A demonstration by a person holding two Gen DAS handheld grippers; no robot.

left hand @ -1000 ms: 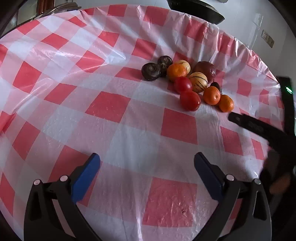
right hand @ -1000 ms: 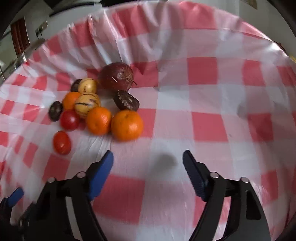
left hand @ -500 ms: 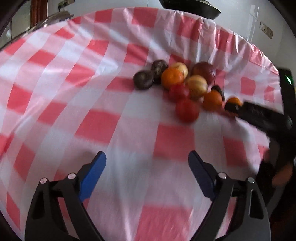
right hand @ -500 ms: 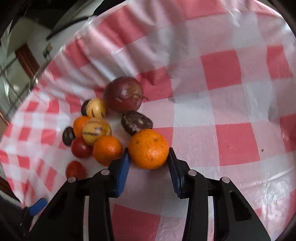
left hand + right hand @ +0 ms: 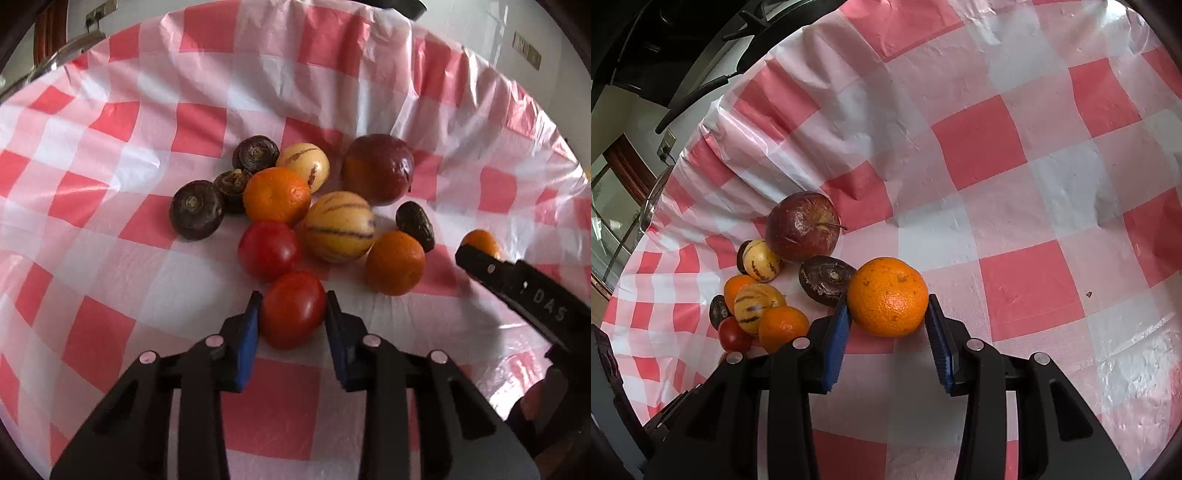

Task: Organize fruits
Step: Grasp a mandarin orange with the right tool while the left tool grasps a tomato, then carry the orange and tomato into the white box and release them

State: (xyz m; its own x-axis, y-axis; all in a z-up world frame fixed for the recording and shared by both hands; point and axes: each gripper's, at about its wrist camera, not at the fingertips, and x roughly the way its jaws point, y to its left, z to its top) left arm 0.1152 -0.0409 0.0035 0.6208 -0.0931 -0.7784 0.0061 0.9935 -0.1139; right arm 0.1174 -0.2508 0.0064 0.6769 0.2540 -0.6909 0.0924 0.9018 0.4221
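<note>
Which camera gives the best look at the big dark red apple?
The right wrist view: the apple shows its stem and wrinkled skin, unobstructed at the heap's far end. The left wrist view shows the same apple smaller and plainer, with no stem visible.

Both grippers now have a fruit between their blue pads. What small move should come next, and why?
Probably lift both a little, straight up. The left gripper is shut on the red tomato, the right gripper on the big orange, and both fruits rest on the checked cloth beside the pile. Sliding might knock the dark fruit at the orange's side.
</note>
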